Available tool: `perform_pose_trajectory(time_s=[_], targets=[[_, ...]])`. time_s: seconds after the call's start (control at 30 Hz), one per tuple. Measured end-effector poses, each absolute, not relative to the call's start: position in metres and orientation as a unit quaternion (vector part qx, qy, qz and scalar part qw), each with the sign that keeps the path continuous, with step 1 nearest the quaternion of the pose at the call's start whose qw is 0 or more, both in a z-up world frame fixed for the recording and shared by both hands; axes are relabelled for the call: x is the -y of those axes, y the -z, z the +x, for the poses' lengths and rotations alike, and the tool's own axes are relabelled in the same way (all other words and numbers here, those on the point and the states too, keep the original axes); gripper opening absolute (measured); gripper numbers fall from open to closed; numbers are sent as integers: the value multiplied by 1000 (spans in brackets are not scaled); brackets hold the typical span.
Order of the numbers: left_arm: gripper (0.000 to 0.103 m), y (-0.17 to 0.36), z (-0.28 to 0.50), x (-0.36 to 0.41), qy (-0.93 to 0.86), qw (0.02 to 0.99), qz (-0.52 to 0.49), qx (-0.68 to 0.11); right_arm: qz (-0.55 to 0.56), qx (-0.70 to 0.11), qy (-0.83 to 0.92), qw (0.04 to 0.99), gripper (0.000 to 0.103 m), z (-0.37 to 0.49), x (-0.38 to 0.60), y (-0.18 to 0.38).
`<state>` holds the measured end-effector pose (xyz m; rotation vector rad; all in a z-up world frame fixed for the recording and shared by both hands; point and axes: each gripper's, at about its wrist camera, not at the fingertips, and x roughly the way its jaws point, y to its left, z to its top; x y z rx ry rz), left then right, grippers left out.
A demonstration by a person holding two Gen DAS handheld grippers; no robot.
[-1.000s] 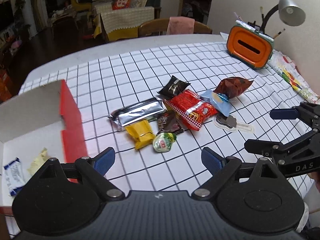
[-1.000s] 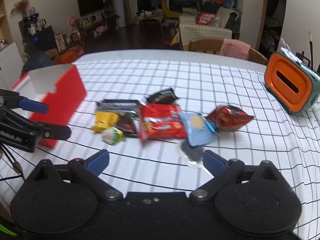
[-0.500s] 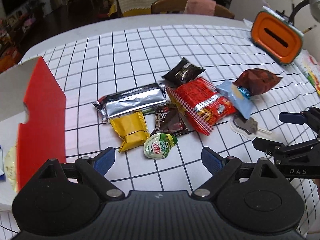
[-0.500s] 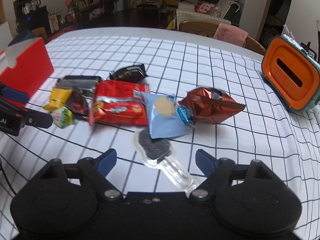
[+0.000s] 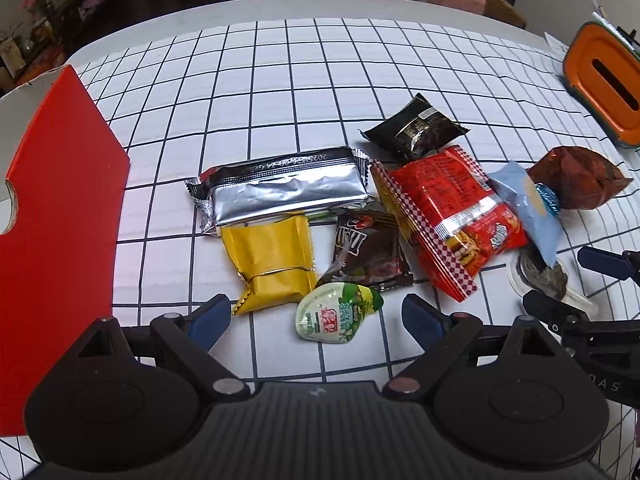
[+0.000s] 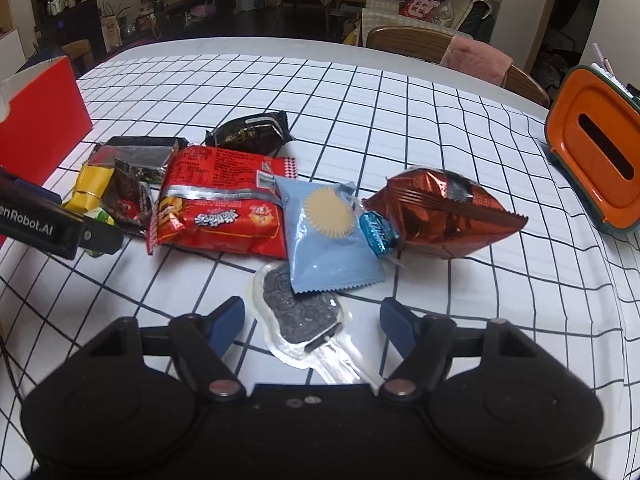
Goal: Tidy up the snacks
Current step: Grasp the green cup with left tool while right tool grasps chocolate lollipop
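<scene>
— Both of them are low over the pile now. See the left gripper (image 5: 316, 316)? Its jaws are spread wide with nothing between the pads, and that little green-and-white jelly cup (image 5: 338, 313) lies right in the gap on the tabletop (image 5: 280, 80).

— So that's the one it's after?

— I'd guess so. The cup sits at the near edge of the heap, just touching the brown chocolate bag (image 5: 370, 254) and beside the yellow packet (image 5: 272, 264), so it's the easiest thing to lift without dragging the rest along.

— And the other hand?

— The right gripper (image 6: 312, 320) is open too, empty, straddling the clear-wrapped cookie pop (image 6: 298, 312). Its stick end points back toward the gripper, and the top is tucked under the light blue pouch (image 6: 326, 236), so pulling it out may shift that pouch.

— Where's all this meant to go?

— Into the red box (image 5: 56, 216) on the left, I'd say. It's well apart from the snacks, its open side facing away from where I stand, so I can't tell what's in it.

— The rest hasn't been touched?

— The silver bar (image 5: 284, 188), the red noodle-snack bag (image 5: 444, 208), the black packet (image 5: 416, 128) and the puffy reddish-brown bag (image 6: 440, 212) all lie clustered mid-table. The orange tissue holder (image 6: 596, 144) stands off to the right, out of the way.
</scene>
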<state>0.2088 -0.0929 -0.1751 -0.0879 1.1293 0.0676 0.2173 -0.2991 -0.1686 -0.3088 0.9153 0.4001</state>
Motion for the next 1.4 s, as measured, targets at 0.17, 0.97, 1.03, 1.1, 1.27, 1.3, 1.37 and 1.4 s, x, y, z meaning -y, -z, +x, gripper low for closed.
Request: perform_pose_trajectory(time_s=[0.17, 0.97, 1.03, 1.1, 1.27, 1.3, 1.37, 1.4], targets=[[88, 179, 212, 92, -37, 835, -61, -545, -147, -436, -189, 868, 70, 219, 299, 173], [31, 172, 191, 78, -32, 833, -86, -546, -107, -440, -175, 874, 40, 193, 306, 165], [28, 170, 187, 77, -26, 834, -87, -545, -100, -440, -175, 875, 40, 188, 307, 162], [24, 167, 183, 77, -19, 835, -86, -544, -95, -440, -175, 875, 40, 183, 307, 159], [14, 159, 171, 77, 3, 839, -81, -538, -80, -441, -182, 875, 40, 170, 305, 152], [14, 158, 168, 77, 6, 840, -80, -537, -77, -441, -184, 875, 40, 166, 305, 151], [14, 155, 163, 77, 12, 841, -81, -534, -72, -442, -187, 875, 40, 161, 302, 148], [14, 153, 161, 77, 14, 843, -79, -532, -69, -441, -189, 874, 40, 158, 301, 146]])
